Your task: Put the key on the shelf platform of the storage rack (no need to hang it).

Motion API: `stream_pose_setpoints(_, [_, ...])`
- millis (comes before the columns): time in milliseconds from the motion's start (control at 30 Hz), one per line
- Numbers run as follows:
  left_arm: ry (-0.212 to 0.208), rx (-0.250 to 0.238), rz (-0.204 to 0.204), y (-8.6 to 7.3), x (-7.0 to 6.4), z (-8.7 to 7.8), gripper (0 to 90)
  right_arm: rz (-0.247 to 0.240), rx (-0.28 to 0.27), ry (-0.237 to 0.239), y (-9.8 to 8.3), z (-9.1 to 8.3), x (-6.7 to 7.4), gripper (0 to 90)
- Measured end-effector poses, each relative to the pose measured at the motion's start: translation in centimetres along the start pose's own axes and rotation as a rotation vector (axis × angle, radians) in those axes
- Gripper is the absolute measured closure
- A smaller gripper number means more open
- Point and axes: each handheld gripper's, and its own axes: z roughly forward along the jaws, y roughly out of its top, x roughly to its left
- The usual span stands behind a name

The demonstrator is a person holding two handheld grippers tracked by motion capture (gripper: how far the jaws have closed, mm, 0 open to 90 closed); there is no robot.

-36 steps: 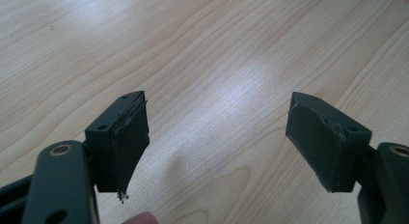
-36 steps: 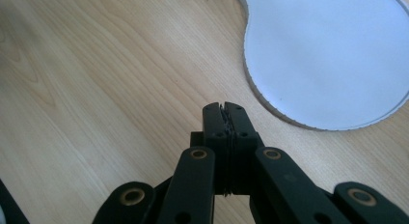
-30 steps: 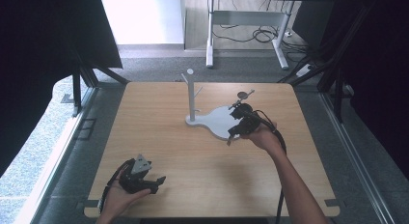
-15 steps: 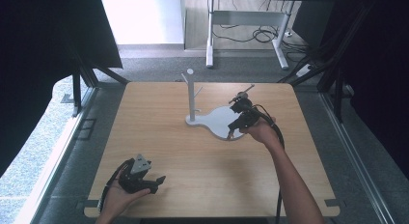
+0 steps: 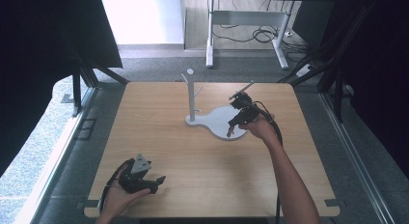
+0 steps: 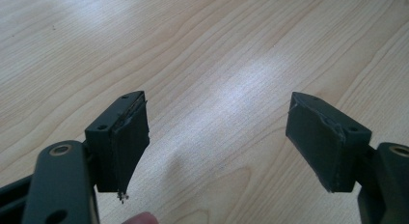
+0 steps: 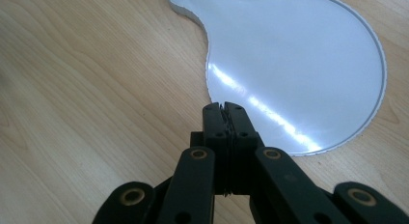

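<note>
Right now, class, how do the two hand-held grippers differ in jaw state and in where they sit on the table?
The left hand-held gripper has its jaws wide apart with nothing between them; the right hand-held gripper has its jaws pressed shut. The left one sits over bare wooden table near the front edge; the right one points at the white stand base. Both are black and held in a hand.

- The left gripper is held low at the near left in the high view, gripped from below by the left hand, its tips turned to the right.
- Its jaws are seen standing wide apart in the left gripper view, with nothing between the pads.
- The right forearm is stretched from the near edge toward the far right.
- The right gripper is held by the right hand and tilted downward.
- Its jaws are pressed together, empty, in the right gripper view.
</note>
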Motion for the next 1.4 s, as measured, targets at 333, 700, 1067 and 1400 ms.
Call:
stream_pose_setpoints(333, [-0.001,-0.002,-0.002,0.0,0.0,0.0,23.4,0.02,-0.007,-0.008,0.7,0.2,-0.8,89.8])
stream_pose_setpoints(700, [0.002,-0.005,-0.006,0.0,0.1,-0.1,23.3,0.046,-0.011,-0.004,1.4,1.1,-1.6,89.8])
stream_pose_setpoints(1067, [0.001,-0.006,-0.005,-0.1,0.1,-0.1,23.4,0.069,-0.011,-0.007,2.0,2.4,-2.1,89.8])
stream_pose_setpoints(1400, [0.001,-0.009,-0.01,-0.1,0.2,-0.2,23.4,0.093,-0.007,-0.026,2.2,3.3,-3.1,89.8])
